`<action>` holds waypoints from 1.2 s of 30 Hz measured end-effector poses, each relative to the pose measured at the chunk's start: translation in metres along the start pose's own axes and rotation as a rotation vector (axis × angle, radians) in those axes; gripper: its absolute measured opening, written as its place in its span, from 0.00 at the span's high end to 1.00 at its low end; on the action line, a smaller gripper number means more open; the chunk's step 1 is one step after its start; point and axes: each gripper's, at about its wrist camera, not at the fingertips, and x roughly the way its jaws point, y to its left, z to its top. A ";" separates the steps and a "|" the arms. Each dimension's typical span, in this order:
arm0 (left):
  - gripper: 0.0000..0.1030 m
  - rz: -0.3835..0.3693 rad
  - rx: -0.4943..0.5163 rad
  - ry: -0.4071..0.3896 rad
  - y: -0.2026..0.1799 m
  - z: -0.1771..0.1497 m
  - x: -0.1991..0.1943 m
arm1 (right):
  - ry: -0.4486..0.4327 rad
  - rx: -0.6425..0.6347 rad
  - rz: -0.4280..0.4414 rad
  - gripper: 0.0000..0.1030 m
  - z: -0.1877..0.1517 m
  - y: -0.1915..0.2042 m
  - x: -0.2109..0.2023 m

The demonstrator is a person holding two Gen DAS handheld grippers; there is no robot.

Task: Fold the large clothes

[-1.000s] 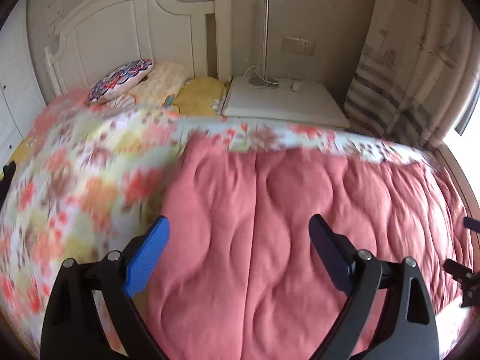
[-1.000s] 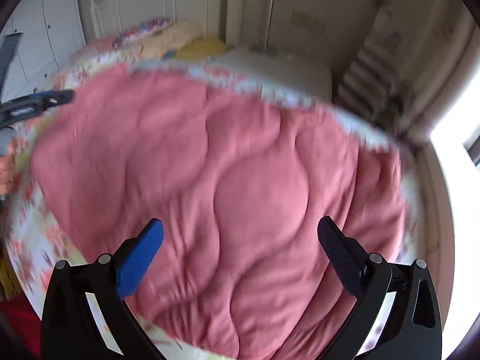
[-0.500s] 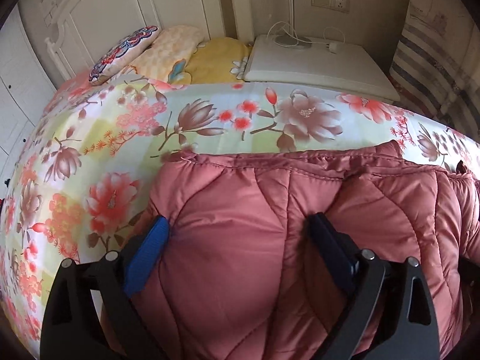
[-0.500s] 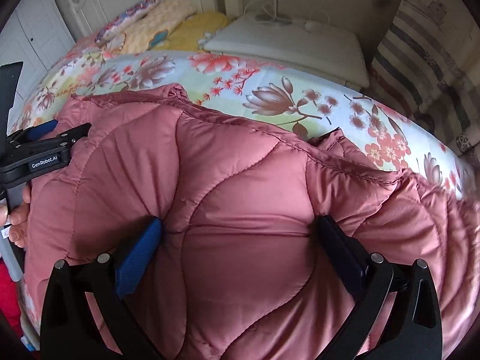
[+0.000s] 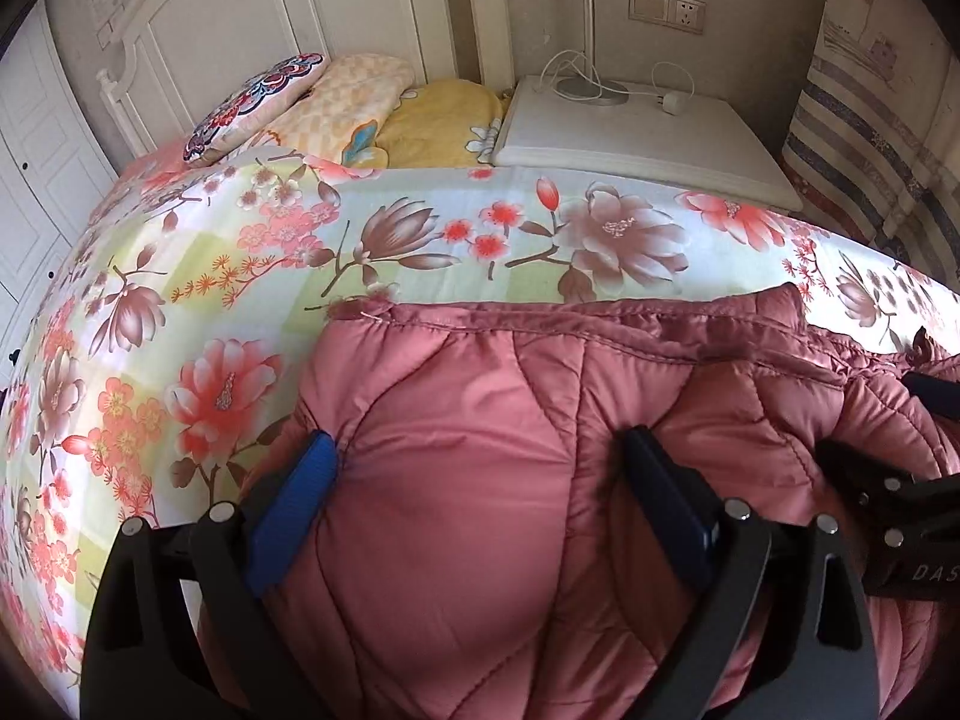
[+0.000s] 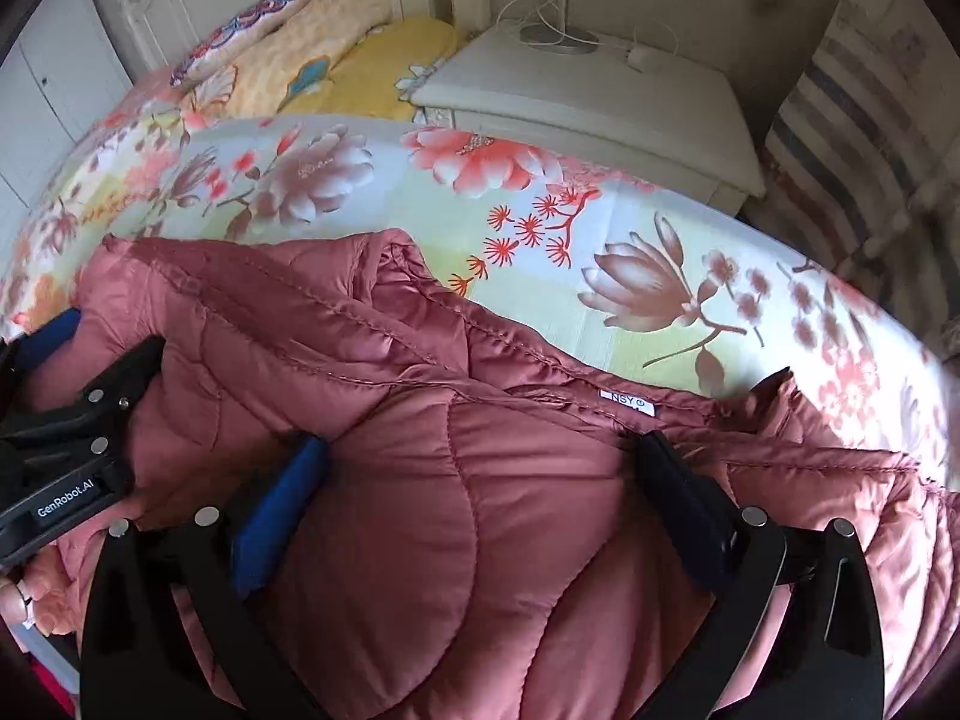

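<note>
A puffy pink quilted jacket [image 5: 600,372] lies bunched on the floral bed sheet [image 5: 420,240], its stitched edge towards the headboard. My left gripper [image 5: 477,444] is open, and its blue fingers [image 5: 300,492] press into the padding on both sides of a bulge. Over the jacket [image 6: 420,348], my right gripper [image 6: 480,447] is also open, with padding swelling between its fingers just below a white neck label [image 6: 627,399]. The left gripper's black frame [image 6: 66,468] shows at the left of the right wrist view, with a hand [image 6: 18,594] under it.
A white nightstand [image 5: 630,138] with a lamp base and cable stands beside the bed. Pillows [image 5: 258,102] lie against the white headboard [image 5: 240,18]. A striped curtain [image 5: 870,150] hangs at the right. Bare floral sheet [image 6: 360,180] stretches beyond the jacket.
Both grippers have come down onto the jacket, and their fingers now sink into the padding. The jacket's top edge has drawn back towards me, so more sheet shows.
</note>
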 end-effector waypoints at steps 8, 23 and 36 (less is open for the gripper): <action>0.06 0.001 0.001 -0.011 -0.001 -0.004 -0.003 | -0.123 -0.051 -0.123 0.05 -0.044 -0.021 -0.090; 0.06 0.002 -0.004 -0.015 -0.001 -0.004 -0.003 | -0.160 -0.044 -0.125 0.05 -0.114 -0.024 -0.122; 0.06 0.000 -0.005 -0.015 -0.001 -0.003 -0.003 | -0.093 -0.080 -0.093 0.05 -0.155 -0.002 -0.098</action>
